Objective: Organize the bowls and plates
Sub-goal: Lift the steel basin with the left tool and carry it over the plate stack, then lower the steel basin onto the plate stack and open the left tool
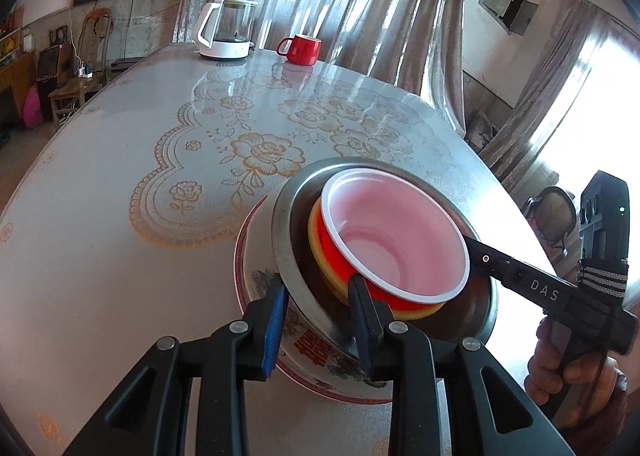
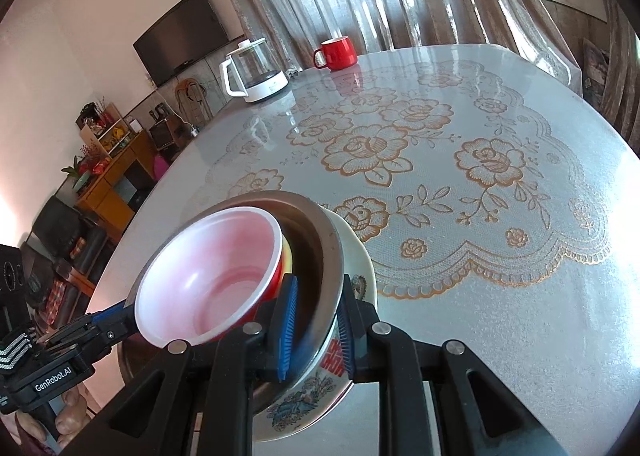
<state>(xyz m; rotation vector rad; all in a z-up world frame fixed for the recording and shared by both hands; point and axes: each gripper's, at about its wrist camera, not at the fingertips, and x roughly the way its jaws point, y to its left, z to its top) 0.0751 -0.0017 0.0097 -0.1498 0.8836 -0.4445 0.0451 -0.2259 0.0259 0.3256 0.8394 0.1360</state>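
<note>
A nested stack sits tilted at the near edge of the table (image 1: 120, 216). Its base is a white flowered ceramic bowl (image 1: 316, 352), which holds a steel bowl (image 1: 288, 232), a yellow bowl (image 1: 320, 252) and a red bowl with a white inside (image 1: 384, 240). My left gripper (image 1: 320, 308) straddles the near rim, one pad outside the ceramic bowl and one inside the steel bowl, the jaws slightly apart. My right gripper (image 2: 316, 328) is shut on the opposite rim, pinching the steel bowl (image 2: 320, 256) and the ceramic bowl (image 2: 360, 256) together. In the right wrist view the red bowl (image 2: 208, 272) hides the left gripper's tips.
A white-and-glass kettle (image 1: 228, 28) and a red mug (image 1: 300, 49) stand at the far side of the table, in front of curtains. A lace-patterned cover lies under the glossy tabletop. A person's hand (image 1: 568, 368) holds the right gripper's handle. A chair and cabinets stand beyond the left edge.
</note>
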